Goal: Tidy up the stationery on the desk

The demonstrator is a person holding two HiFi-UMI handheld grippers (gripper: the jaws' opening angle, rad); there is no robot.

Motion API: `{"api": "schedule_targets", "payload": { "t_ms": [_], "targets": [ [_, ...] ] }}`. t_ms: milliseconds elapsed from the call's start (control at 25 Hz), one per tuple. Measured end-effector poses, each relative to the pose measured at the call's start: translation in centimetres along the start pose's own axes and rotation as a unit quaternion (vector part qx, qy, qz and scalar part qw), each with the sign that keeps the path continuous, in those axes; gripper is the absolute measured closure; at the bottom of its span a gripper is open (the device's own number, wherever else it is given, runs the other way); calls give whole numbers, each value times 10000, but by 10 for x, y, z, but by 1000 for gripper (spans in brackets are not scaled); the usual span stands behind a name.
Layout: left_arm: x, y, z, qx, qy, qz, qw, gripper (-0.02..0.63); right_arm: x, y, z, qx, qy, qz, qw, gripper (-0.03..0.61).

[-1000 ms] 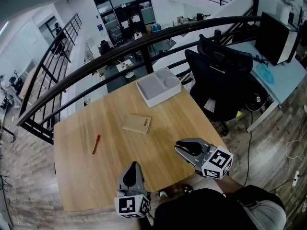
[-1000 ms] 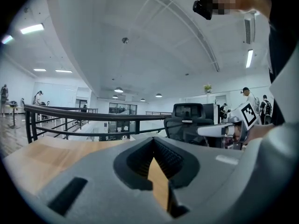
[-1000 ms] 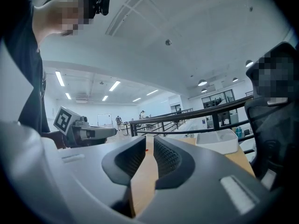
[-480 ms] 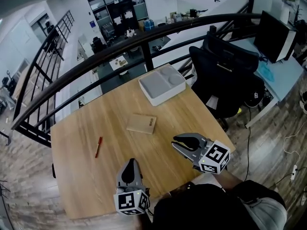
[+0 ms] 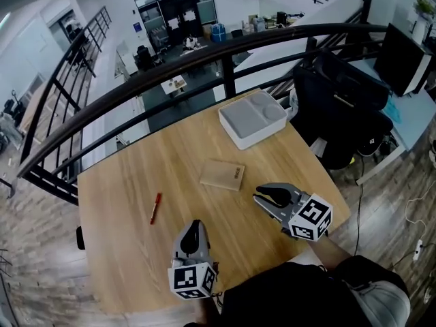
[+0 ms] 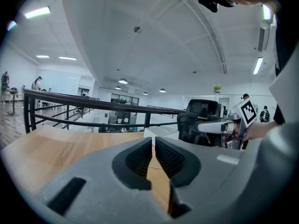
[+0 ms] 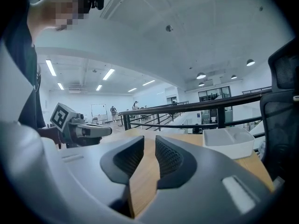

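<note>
A red pen [image 5: 155,208] lies on the left part of the wooden desk [image 5: 129,176]. A small tan notebook [image 5: 222,175] lies flat near the middle. At the far right corner stands a white tray [image 5: 255,119], also seen in the right gripper view [image 7: 229,141]. My left gripper [image 5: 195,229] hovers over the near edge, shut and holding nothing, its jaws [image 6: 153,146] pointing across the desk. To the right of the notebook and nearer me, my right gripper [image 5: 264,195] is likewise shut and holds nothing [image 7: 149,146].
A black railing [image 5: 170,67] curves behind the desk's far edge. A black office chair [image 5: 340,107] stands right of the desk, with another desk and a monitor [image 5: 402,60] beyond. The floor drops away past the railing.
The view has shifted, so the desk's things sit further right and lower in the picture. Both grippers keep about the same places and stay shut.
</note>
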State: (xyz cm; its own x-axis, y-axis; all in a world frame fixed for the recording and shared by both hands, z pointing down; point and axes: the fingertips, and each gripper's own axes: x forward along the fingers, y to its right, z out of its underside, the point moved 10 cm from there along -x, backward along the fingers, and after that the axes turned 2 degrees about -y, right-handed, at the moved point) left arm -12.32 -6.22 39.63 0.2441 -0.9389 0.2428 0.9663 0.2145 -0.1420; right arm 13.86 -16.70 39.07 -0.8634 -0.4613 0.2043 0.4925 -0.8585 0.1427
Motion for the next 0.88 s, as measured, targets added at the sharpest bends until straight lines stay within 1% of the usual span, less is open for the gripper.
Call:
{"api": "schedule_targets", "payload": {
  "t_ms": [160,360,440,600,720,880],
  "targets": [
    [6,-24,1,-38,-76,88,9999,584,26,1,-1,-39,-147,126,9998,503],
    [13,-51,-1,51,-131,250,9996,578,52,6,-2,-72,-289,327,9990,499],
    [17,-59,0,18,-166,309,9994,577,59,7,-3,-131,-355,363,9986,491],
    [29,-69,12,-81,-355,373,9986,569,71,12,3,-154,-451,293,9984,483],
    [44,-68,15,-156,-408,383,9983,560,79,25,8,-199,-600,230,9977,482],
    [63,-61,17,-191,-475,226,9984,546,88,52,15,-204,-722,130,9971,479]
  ]
}}
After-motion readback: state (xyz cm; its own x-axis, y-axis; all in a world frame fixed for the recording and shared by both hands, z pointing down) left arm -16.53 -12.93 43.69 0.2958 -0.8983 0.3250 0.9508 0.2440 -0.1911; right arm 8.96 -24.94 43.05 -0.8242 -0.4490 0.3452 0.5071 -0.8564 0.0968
